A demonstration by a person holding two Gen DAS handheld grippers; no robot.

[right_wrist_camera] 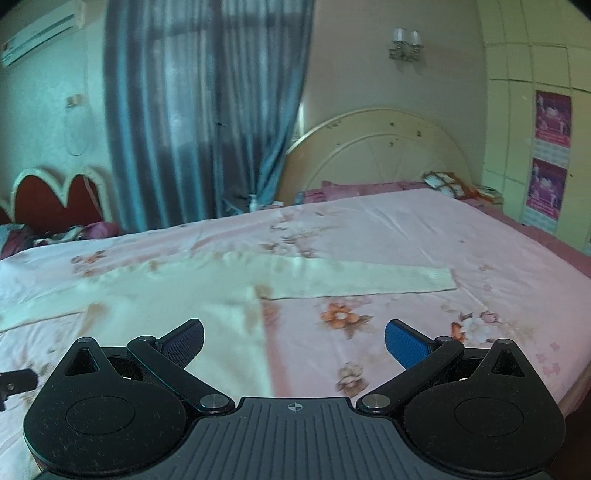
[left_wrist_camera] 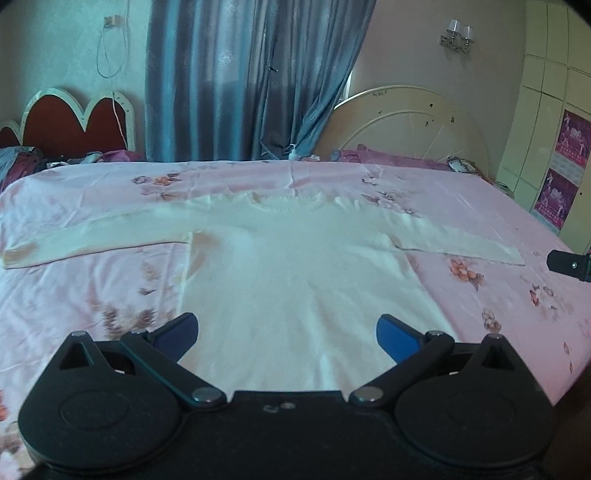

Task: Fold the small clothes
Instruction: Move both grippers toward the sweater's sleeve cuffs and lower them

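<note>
The left hand-held gripper [left_wrist_camera: 287,334] hovers wide open and empty over the sweater's [left_wrist_camera: 295,266] hem. The right hand-held gripper [right_wrist_camera: 294,341], equally spread and empty, straddles the sweater's side edge, with bare bed [right_wrist_camera: 424,236] sheet beyond.

We're in a home bedroom, no doubt about it. A wide bed [left_wrist_camera: 110,206] with a pink floral sheet fills our view, its cream arched headboard [left_wrist_camera: 410,122] standing at two o'clock. Long blue-grey curtains [left_wrist_camera: 236,81] hang at twelve. At ten o'clock we see a second, red scalloped headboard [left_wrist_camera: 70,122] with rumpled bedding below. A twin-shade wall lamp [left_wrist_camera: 458,35] glows at one, cream wardrobe doors [left_wrist_camera: 546,122] with pink posters [left_wrist_camera: 572,140] at three, and from the right wrist an air conditioner [right_wrist_camera: 40,31] sits high at ten.
</note>
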